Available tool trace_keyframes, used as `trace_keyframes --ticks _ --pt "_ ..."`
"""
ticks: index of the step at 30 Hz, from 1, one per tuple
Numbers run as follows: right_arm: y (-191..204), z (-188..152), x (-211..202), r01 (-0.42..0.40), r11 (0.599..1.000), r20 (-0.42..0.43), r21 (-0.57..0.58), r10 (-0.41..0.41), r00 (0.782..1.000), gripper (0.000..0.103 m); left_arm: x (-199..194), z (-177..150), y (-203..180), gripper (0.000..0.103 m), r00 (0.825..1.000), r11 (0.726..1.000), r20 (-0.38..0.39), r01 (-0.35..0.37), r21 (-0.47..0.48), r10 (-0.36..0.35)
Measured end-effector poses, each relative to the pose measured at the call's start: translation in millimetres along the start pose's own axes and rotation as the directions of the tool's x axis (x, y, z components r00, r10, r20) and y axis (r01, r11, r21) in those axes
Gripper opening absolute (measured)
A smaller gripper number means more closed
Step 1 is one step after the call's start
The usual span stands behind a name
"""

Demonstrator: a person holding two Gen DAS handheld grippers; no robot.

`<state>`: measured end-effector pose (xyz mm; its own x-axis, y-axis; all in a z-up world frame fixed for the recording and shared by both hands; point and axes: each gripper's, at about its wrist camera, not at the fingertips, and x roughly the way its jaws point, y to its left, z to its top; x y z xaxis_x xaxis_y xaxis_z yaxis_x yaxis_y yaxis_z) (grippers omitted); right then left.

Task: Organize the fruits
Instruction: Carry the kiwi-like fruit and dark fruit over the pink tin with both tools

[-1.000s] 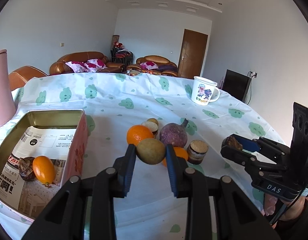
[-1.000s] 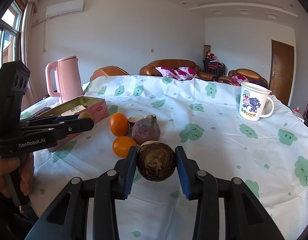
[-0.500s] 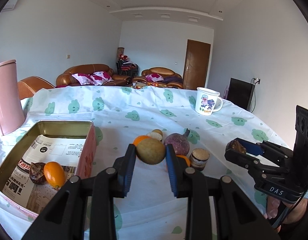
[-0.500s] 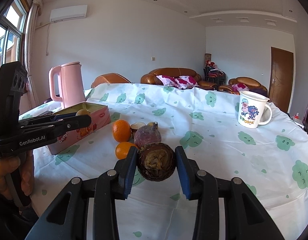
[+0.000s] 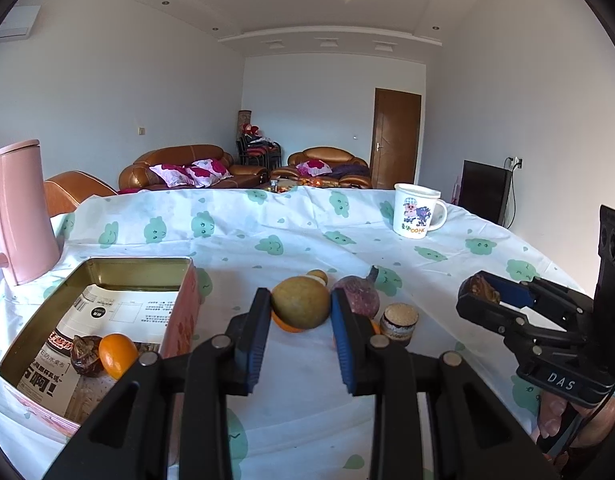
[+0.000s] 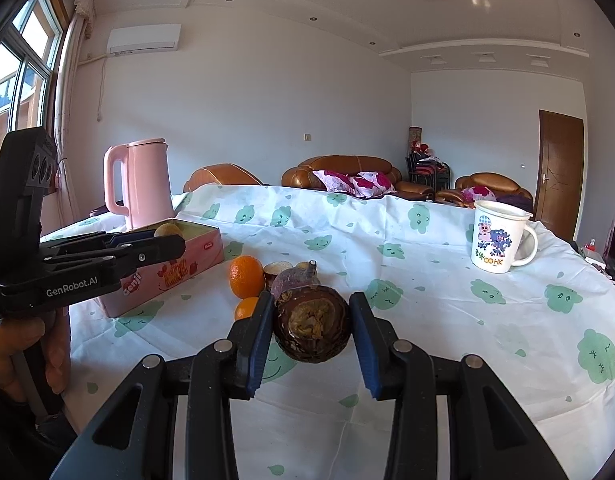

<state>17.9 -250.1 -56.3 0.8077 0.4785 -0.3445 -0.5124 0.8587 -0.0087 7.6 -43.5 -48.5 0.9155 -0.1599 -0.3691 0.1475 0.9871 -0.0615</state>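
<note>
My left gripper (image 5: 301, 308) is shut on a yellow-green round fruit (image 5: 301, 306) and holds it above the table, right of the pink tin box (image 5: 107, 320). The box holds an orange (image 5: 117, 354) and a dark wrinkled fruit (image 5: 85, 360). My right gripper (image 6: 312, 330) is shut on a dark brown half fruit (image 6: 312, 328) above the table. On the cloth lie a purple fruit (image 5: 357, 294), an orange (image 6: 246, 276), a smaller orange (image 6: 247, 308) and a cut fruit half (image 5: 399, 322). The right gripper also shows in the left wrist view (image 5: 479, 290).
A pink kettle (image 6: 145, 184) stands behind the box at the far left. A white cartoon mug (image 6: 499, 236) stands at the far right of the table. The patterned tablecloth (image 6: 427, 280) covers the table. Sofas stand behind.
Both grippers have risen with their fruits, so the table and pile sit lower in view. The left gripper has lifted away from the oranges.
</note>
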Motion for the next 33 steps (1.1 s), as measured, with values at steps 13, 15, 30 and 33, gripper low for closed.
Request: trace_keyframes --ticks 13,15,30,33 --pt "0.7 -1.2 -11.0 0.013 1.0 0.067 -0.008 -0.013 0.998 0.04 -10.5 0.1 -6.6 0.032 0.997 0.999 0.059 -0.044 0.03 0.042" --pt "1.2 -0.2 -11.6 0.026 1.0 0.075 -0.009 -0.026 0.997 0.04 -12.5 1.2 -8.2 0.032 0.996 0.998 0.07 -0.056 0.038 0.053" --pt "6.7 12.8 -11.9 0.032 0.999 0.076 -0.017 -0.03 0.997 0.04 -18.6 3.1 -6.3 0.032 0.995 0.996 0.078 -0.073 0.043 0.069" --pt "9.5 16.9 -8.7 0.017 1.0 0.069 -0.014 -0.016 0.997 0.04 -18.9 3.3 -2.7 0.032 0.995 0.997 0.071 -0.074 0.034 0.071"
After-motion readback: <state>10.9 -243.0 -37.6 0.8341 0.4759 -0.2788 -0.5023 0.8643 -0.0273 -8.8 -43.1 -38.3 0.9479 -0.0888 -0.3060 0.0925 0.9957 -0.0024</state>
